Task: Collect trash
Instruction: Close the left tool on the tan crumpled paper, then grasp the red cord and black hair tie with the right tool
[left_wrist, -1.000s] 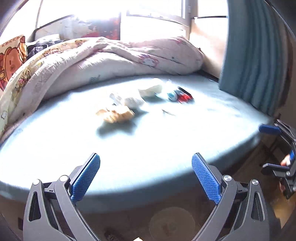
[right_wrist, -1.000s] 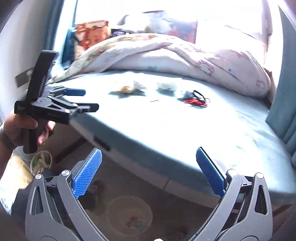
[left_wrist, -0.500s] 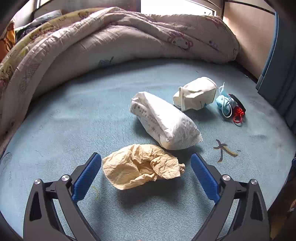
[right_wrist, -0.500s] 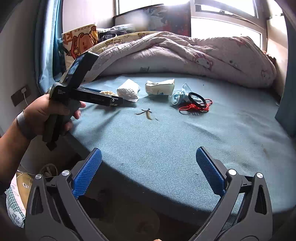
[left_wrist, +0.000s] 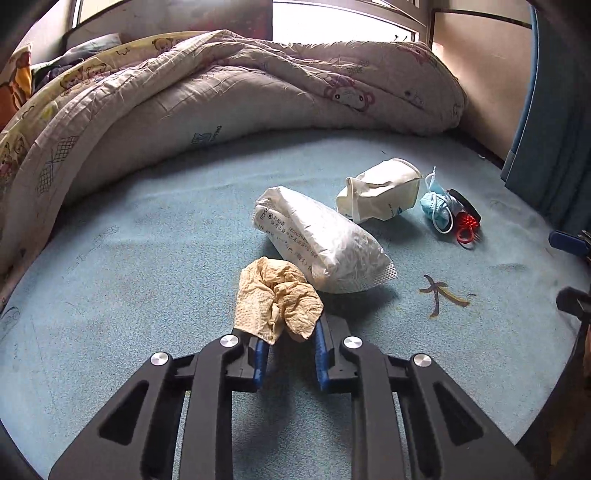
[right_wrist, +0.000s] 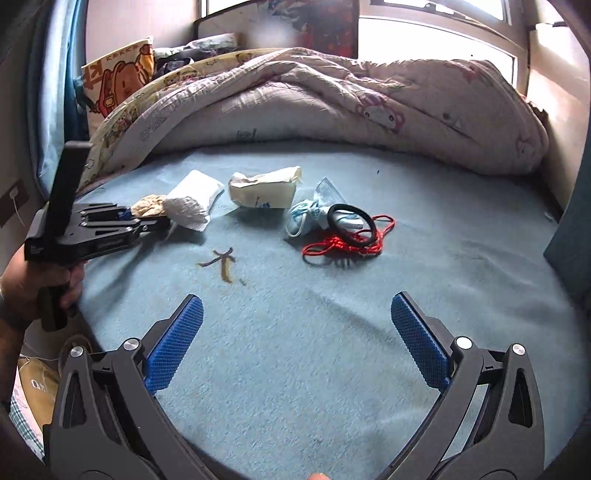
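In the lower middle of the left wrist view, the left gripper is seen with its jaws just drawn in, and a crumpled tan paper towel is pinched between the blue pads — the wad bulges up above the fingertips. Just beyond it, touching or nearly so, a white plastic packet lies on the light blue bed sheet. Further to the upper right, a cream paper bag is found, and beside it a blue face mask with a black ring and a red cord. A small brown scrap lies at centre right, apart from the rest. A rumpled quilt fills the top of the frame.

In the right wrist view, the right gripper is held at the bottom with its jaws spread wide and nothing between them — only sheet is seen there. At the left edge, a hand is wrapped around the left tool's handle.
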